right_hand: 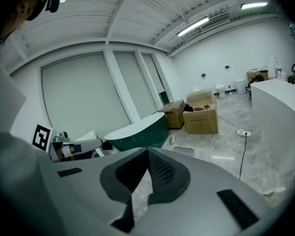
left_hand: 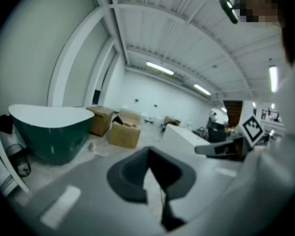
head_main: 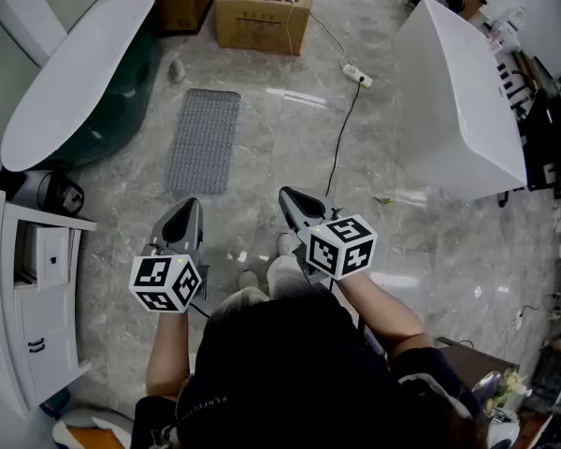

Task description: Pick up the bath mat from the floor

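In the head view, the one grey bumpy rectangle bath mat (head_main: 203, 140) lies flat on the shiny grey stone floor (head_main: 421, 241). It is just beside the dark green bathtub with a white rim (head_main: 84, 82) and well ahead of both tools. So I think the job has not begun; reaching, grabbing and lifting are all left. There are two tools, the left gripper (head_main: 183, 215) and the right gripper (head_main: 294, 199), and two brown cardboard boxes (head_main: 262, 17). In the left gripper view, its jaws are pressed together with nothing in them. In the right gripper view, its jaws are pressed together and empty too, and the mat shows far off on the floor.
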A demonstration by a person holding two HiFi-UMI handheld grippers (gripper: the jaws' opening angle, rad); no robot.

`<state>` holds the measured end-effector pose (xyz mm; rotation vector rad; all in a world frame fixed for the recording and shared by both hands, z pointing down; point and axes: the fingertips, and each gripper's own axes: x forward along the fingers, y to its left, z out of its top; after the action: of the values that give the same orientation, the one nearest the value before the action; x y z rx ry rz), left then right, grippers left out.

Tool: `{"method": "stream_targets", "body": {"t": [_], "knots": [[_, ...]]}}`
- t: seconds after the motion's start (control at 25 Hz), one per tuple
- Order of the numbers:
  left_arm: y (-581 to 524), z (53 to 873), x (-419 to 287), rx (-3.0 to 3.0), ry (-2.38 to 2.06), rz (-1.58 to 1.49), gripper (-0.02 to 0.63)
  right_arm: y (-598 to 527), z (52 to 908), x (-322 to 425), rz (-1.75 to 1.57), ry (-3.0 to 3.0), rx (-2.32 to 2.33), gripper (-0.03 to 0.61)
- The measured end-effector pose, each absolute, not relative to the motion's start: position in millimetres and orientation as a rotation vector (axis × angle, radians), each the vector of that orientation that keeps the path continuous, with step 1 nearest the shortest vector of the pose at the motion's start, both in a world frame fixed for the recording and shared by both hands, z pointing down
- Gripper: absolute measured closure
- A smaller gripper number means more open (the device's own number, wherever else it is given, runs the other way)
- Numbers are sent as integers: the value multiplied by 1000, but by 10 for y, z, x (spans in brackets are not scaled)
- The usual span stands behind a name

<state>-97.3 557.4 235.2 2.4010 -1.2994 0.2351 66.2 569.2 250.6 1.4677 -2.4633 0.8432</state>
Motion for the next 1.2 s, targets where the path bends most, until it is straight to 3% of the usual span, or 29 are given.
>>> {"method": "stream_targets", "body": {"t": [1.2], "knots": [[4529,2542,-143,2138,-1460,58,609,4609,2908,1429,870,-2488,1085,580]]}}
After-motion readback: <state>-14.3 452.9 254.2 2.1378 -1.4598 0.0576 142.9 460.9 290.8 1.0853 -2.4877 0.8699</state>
